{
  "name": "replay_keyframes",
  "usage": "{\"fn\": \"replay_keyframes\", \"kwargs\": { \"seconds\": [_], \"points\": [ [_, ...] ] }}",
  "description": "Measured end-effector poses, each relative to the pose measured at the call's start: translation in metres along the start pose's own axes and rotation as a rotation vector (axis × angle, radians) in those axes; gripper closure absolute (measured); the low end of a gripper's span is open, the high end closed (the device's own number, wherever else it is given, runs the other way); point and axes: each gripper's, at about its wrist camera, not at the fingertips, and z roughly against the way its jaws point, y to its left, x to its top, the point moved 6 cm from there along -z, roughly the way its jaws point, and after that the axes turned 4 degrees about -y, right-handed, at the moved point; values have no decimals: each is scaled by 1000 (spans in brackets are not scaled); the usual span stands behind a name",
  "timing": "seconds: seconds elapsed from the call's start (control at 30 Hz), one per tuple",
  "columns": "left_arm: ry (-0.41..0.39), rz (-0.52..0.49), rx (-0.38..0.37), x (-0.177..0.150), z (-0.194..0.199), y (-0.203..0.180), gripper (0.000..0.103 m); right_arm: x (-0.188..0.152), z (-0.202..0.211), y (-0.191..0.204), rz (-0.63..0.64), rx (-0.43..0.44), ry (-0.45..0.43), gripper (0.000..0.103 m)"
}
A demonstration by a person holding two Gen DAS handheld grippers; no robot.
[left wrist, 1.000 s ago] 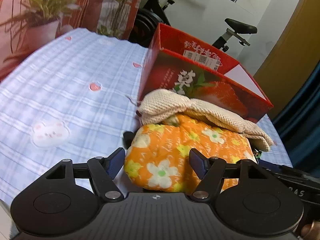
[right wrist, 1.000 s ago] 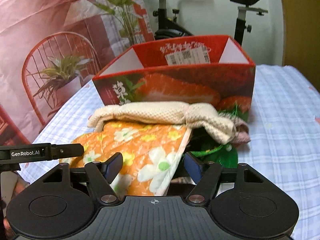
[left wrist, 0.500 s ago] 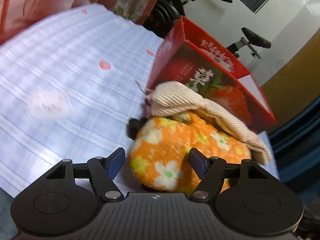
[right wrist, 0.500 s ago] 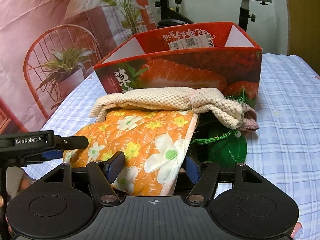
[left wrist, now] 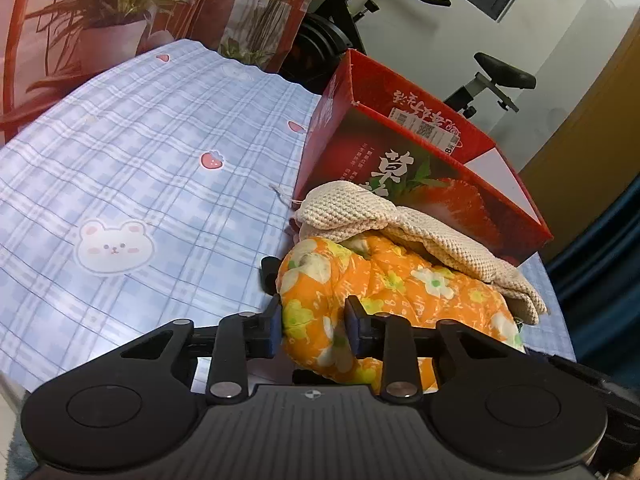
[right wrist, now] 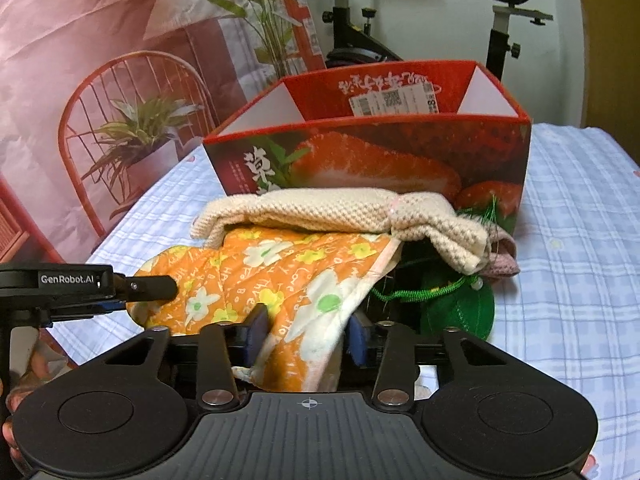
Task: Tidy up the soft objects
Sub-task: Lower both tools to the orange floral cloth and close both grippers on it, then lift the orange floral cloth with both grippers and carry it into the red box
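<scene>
I had both grippers pinching the orange floral quilted cloth [left wrist: 404, 280]: the left gripper [left wrist: 314, 326] clamped its rounded end, the right gripper [right wrist: 306, 332] its white-edged corner. The cloth lay on the blue plaid worktop [left wrist: 140, 168] before the red strawberry box [right wrist: 372, 152], under a cream knitted piece [right wrist: 320, 210], beside a green pouch [right wrist: 460, 308].

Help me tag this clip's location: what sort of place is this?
Probably a room at home, with exercise gear: an exercise bike stands behind a table under a bear-print checked cloth, with a strawberry box on it.
</scene>
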Motion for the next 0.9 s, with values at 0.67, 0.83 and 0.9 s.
{"fn": "replay_keyframes", "kwargs": {
  "seconds": [0.67, 0.83, 0.9],
  "points": [
    [-226, -122, -62, 48, 70, -42, 86, 57, 51, 18, 117, 73, -180, 94],
    [-290, -141, -84, 67, 83, -58, 86, 85, 67, 21, 152, 94, -240, 94],
    [-306, -158, -87, 76, 82, -67, 86, 96, 71, 22, 162, 101, -259, 94]
  ]
}}
